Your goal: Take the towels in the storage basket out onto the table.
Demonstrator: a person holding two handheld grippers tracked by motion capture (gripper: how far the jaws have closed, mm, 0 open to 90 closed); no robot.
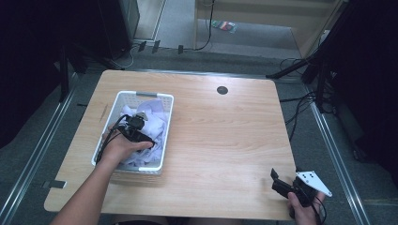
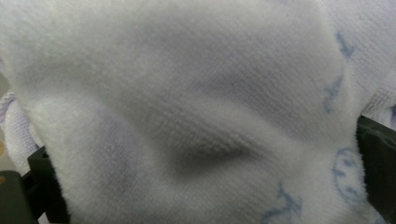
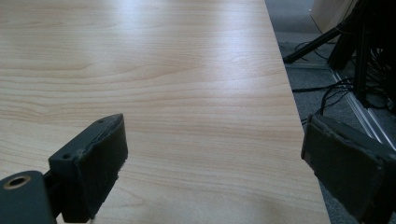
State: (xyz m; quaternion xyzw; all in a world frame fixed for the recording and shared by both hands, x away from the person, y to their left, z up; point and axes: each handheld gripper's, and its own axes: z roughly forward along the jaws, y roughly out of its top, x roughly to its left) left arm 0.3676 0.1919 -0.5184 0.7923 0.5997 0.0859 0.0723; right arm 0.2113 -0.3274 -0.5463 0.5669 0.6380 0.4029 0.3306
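Up top, from the high view, my left tongs (image 1: 141,123) reach down into the white basket (image 1: 107,112) near the desk's (image 1: 225,136) left edge, among the white cloths (image 1: 157,119); my right tongs (image 1: 280,183) rest at the near right corner. Along the left gripper view, white terry cloth (image 2: 187,107) (faint blue print) bulges between wide-set jaws, but I cannot tell whether they pinch it. Along the right gripper view, jaws stand wide apart, holding nothing, over bare desk (image 3: 187,70).

Bare table (image 1: 225,140) from centre out to 3 o'clock, open passage, white basket (image 1: 167,136) walls at 9 o'clock hemming cloth (image 2: 187,112) heaped inside, small dark hole (image 1: 222,90) at 12 o'clock.
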